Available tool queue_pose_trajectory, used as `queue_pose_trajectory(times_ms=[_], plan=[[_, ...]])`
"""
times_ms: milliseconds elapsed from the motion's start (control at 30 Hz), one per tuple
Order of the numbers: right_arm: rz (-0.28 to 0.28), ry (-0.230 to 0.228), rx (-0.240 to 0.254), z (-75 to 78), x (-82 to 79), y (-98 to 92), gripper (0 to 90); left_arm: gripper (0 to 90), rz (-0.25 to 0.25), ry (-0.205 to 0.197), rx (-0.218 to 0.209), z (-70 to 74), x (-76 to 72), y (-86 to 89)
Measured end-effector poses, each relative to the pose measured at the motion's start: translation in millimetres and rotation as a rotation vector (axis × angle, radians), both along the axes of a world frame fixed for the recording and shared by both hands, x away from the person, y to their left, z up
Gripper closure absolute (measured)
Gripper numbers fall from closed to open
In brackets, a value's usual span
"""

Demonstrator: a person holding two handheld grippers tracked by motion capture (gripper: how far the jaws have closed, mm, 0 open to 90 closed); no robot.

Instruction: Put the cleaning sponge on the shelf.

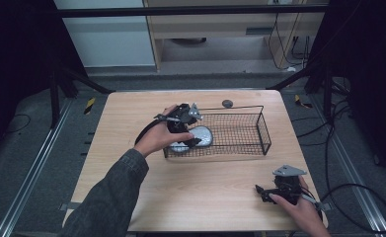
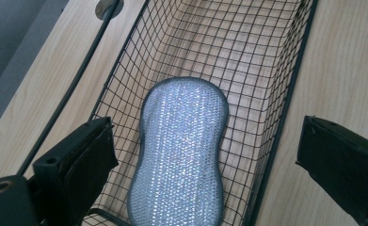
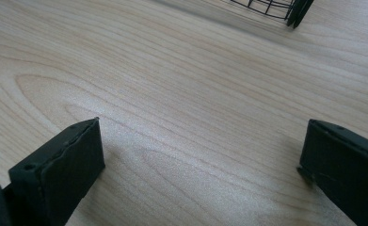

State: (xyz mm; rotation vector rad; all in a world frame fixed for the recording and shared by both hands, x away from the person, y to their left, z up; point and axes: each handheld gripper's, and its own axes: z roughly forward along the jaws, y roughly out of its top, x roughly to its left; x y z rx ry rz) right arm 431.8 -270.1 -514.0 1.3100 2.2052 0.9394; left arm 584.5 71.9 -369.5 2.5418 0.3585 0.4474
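A silver-grey sparkly sponge pad (image 1: pixel 196 138) (image 2: pixel 181 150) lies flat on the bottom of a black wire basket (image 1: pixel 260 129) (image 2: pixel 285 101), at the basket's left end. My left gripper (image 1: pixel 185 131) (image 2: pixel 205 165) hovers over that end, open, its jaws wide apart on either side of the pad and not touching it. My right gripper (image 1: pixel 262 191) (image 3: pixel 200 174) rests low over bare wood near the table's front right corner, open with nothing between its jaws.
The wooden table (image 1: pixel 131 123) holds a small dark round object (image 1: pixel 227 103) (image 2: pixel 107 7) just behind the basket. A corner of the basket (image 3: pixel 285 9) shows ahead of the right gripper. Dark cables and metal frame legs surround the table.
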Motion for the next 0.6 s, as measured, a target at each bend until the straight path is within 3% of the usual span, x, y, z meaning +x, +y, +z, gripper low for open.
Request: queue_pose_trajectory(times_ms=[600], plan=[[-0.001, 0.0, -0.002, 0.1, -0.1, -0.1, 0.4, 4.2, -0.006, -0.025, -0.057, -0.8, -35.4, 0.7]])
